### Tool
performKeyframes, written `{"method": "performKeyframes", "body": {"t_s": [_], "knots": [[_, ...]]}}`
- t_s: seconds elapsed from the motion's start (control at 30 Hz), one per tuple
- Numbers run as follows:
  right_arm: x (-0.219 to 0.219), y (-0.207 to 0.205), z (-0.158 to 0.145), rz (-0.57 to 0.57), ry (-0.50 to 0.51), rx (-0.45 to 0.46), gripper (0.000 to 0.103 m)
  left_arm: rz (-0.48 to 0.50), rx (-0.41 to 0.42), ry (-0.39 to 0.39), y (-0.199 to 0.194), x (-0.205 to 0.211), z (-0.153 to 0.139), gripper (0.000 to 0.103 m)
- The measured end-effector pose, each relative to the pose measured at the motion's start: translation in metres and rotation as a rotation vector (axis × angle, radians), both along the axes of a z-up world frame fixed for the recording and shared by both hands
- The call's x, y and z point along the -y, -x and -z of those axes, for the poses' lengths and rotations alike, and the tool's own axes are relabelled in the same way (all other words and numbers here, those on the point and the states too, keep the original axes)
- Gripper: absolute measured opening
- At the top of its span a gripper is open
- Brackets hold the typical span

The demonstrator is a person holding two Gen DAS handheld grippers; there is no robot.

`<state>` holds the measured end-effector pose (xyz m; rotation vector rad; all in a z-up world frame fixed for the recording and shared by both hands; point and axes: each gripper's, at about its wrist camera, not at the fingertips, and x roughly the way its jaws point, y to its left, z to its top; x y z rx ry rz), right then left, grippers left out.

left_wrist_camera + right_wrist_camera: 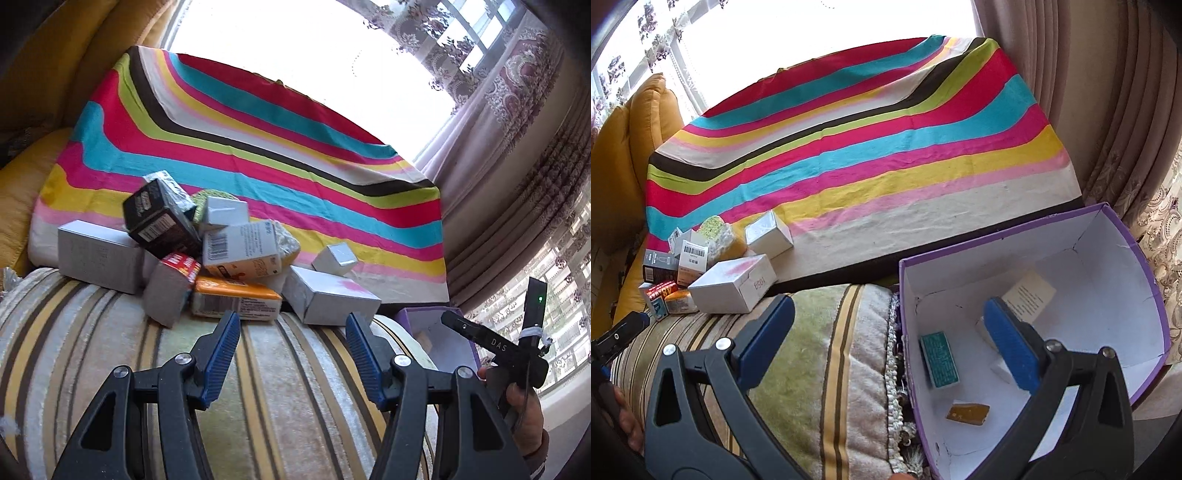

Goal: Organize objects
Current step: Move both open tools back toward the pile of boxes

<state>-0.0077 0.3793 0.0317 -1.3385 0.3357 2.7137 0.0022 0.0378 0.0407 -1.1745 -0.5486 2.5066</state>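
Left wrist view: my left claw [293,354] stands apart, empty, over the striped cushion [258,387]. The pile of boxes [207,251] lies just ahead and slightly left of it; the orange pack [236,301] is closest, long axis running across the claw's line. My right claw [897,341] is also apart and empty, straddling the purple box's [1123,229] near wall. Judgement: left hand is nearer the pile, right nearer the box.
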Motion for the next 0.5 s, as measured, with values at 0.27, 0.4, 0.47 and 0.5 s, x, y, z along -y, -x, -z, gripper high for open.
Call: {"method": "performKeyframes", "body": {"t_s": [0.27,0.4,0.47,0.5], "knots": [[0.034,0.016,-0.002,-0.132,-0.043,-0.002,0.103,-0.155,0.007,-0.027,0.019,0.054,-0.002,0.061],[0.057,0.031,0.000,-0.176,-0.121,0.007,0.103,-0.203,0.023,-0.035,0.033,0.070,-0.002,0.061],[0.064,0.040,0.001,-0.205,-0.108,0.013,0.103,-0.237,0.052,-0.039,0.043,0.077,0.002,0.061],[0.068,0.044,0.000,-0.212,-0.114,0.013,0.103,-0.250,0.059,-0.054,0.047,0.080,0.004,0.061]]}}
